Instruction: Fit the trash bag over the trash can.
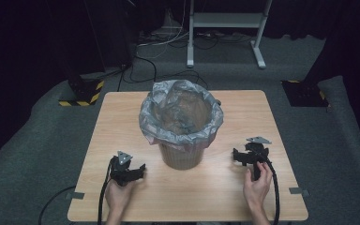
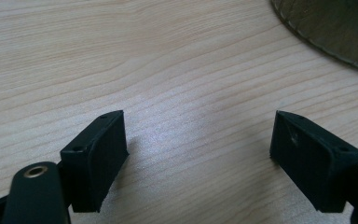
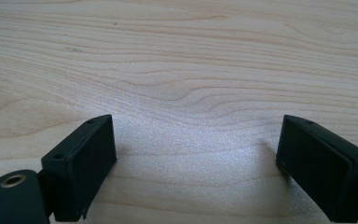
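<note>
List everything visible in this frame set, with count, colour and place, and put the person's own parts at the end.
bin: one, brownish, upright at the table's middle, between the two claws; its base edge also shows at the top right of the left gripper view.
bin liner: one, translucent grey, folded over the bin's rim.
table: one, light wood grain, bearing the bin.
white frame: one, on the floor beyond the table.
cables: several, black, on the grey floor behind the table.
striped bases: two, black and yellow, at the far left and far right.
left claw: one, black, jaws open, near the bin's left.
right claw: one, black, jaws open, right of the bin.
hands: two, at the near table edge.
</note>
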### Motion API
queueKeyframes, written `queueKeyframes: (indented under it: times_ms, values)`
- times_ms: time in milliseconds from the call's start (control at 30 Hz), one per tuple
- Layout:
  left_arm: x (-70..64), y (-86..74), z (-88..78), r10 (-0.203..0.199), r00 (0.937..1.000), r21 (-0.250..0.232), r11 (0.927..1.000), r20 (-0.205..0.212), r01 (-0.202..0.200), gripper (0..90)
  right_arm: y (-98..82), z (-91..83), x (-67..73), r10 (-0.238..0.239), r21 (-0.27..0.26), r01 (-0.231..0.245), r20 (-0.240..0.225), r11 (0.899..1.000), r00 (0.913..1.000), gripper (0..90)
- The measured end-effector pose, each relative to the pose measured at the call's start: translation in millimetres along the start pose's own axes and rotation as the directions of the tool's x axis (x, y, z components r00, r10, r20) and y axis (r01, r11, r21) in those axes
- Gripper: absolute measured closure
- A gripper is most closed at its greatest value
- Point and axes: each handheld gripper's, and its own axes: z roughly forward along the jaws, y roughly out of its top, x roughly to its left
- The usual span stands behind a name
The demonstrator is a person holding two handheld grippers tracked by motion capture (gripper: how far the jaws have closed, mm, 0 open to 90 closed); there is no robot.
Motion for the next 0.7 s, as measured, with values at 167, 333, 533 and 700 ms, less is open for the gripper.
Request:
queueKeyframes:
  times_ms: [167, 333, 533, 700]
  values:
    - [0.0, 0.0, 0.0, 0.0, 1.0, 0.0, 1.0, 0.0, 0.0, 19.0, 0.0, 0.0, 0.0, 0.0, 0.0, 0.0, 0.0, 1.0, 1.0, 11.5]
    - [0.0, 0.0, 0.0, 0.0, 1.0, 0.0, 1.0, 0.0, 0.0, 19.0, 0.0, 0.0, 0.1, 0.001, 0.0, -0.001, 0.001, 1.0, 1.0, 11.5]
    - [0.0, 0.0, 0.0, 0.0, 1.0, 0.0, 1.0, 0.0, 0.0, 19.1, 0.0, 0.0, 0.7, 0.007, 0.0, -0.007, 0.006, 1.0, 1.0, 11.5]
    - [0.0, 0.0, 0.0, 0.0, 1.0, 0.0, 1.0, 0.0, 0.0, 19.1, -0.9, -0.8, 2.6, 0.021, -0.002, -0.021, 0.025, 1.0, 0.9995, 11.5]
